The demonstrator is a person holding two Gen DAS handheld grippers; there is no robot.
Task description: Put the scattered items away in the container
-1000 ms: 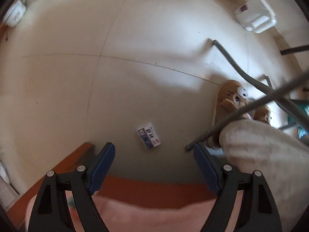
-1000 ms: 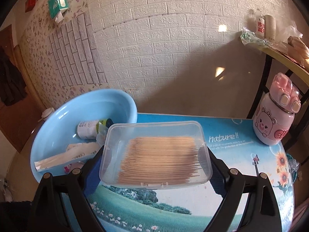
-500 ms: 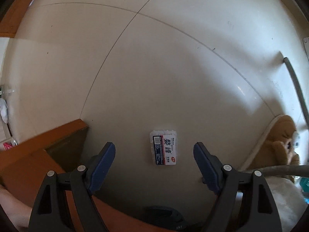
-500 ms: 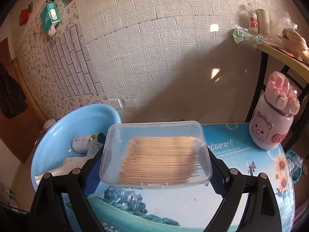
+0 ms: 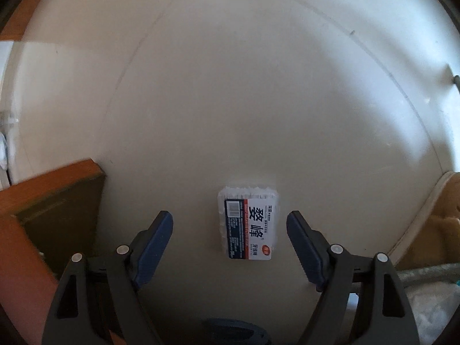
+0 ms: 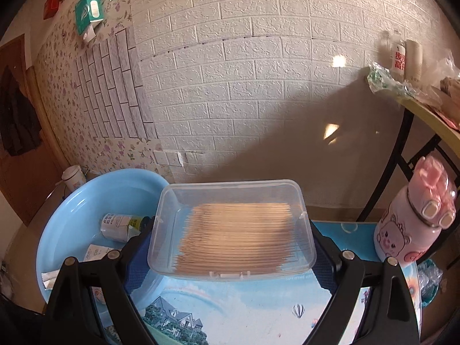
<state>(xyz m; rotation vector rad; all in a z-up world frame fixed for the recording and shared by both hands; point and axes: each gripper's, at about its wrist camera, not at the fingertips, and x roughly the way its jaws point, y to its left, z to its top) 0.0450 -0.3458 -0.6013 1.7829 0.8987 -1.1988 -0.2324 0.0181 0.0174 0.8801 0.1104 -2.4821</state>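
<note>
In the left wrist view a small white packet with a dark, red and white label (image 5: 248, 225) lies flat on the pale floor. My left gripper (image 5: 230, 243) is open, pointing down, with the packet between its blue pads, nearer the right one. In the right wrist view my right gripper (image 6: 230, 247) is shut on a clear plastic box of toothpicks (image 6: 233, 230), held above the table. The light blue basin (image 6: 74, 212) stands at the left and holds a small bottle (image 6: 120, 225) and paper packets.
A pink cartoon bottle (image 6: 414, 218) stands at the table's right. A brick-pattern wall is behind the table. A side table with clutter (image 6: 417, 97) is at the right. On the floor, a wooden furniture corner (image 5: 49, 201) is left of the packet; a brown slipper (image 5: 440, 224) is right.
My left gripper has swung over and come down toward the floor packet, which now looks larger and sits between the pads. My right gripper has tilted up slightly with the toothpick box.
</note>
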